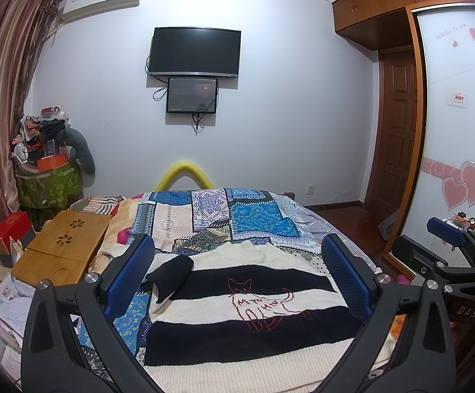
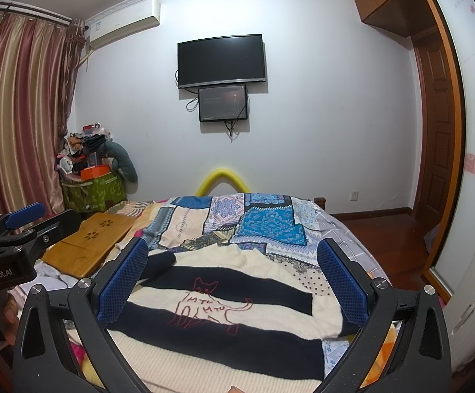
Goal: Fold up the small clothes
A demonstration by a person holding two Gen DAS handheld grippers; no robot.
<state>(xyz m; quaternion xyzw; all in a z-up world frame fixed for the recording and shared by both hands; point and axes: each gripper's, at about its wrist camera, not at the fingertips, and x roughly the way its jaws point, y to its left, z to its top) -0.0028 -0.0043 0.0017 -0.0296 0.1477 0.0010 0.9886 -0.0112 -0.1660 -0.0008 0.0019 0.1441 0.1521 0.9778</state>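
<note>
A small cream and black striped sweater (image 1: 237, 298) with a red outlined cat on its front lies flat on the patchwork bedspread (image 1: 204, 216); it also shows in the right wrist view (image 2: 224, 308). Its left sleeve (image 1: 172, 275) is folded in over the body. My left gripper (image 1: 237, 271) is open and empty, held above the sweater's near half. My right gripper (image 2: 234, 278) is open and empty, also above the sweater. The right gripper appears at the far right of the left wrist view (image 1: 450, 239).
A bamboo lap tray (image 1: 63, 245) lies on the bed's left side. Boxes and papers (image 1: 5, 262) crowd the left edge. A piled green basket (image 1: 47, 180) stands by the curtain. A wardrobe (image 1: 450, 131) stands on the right.
</note>
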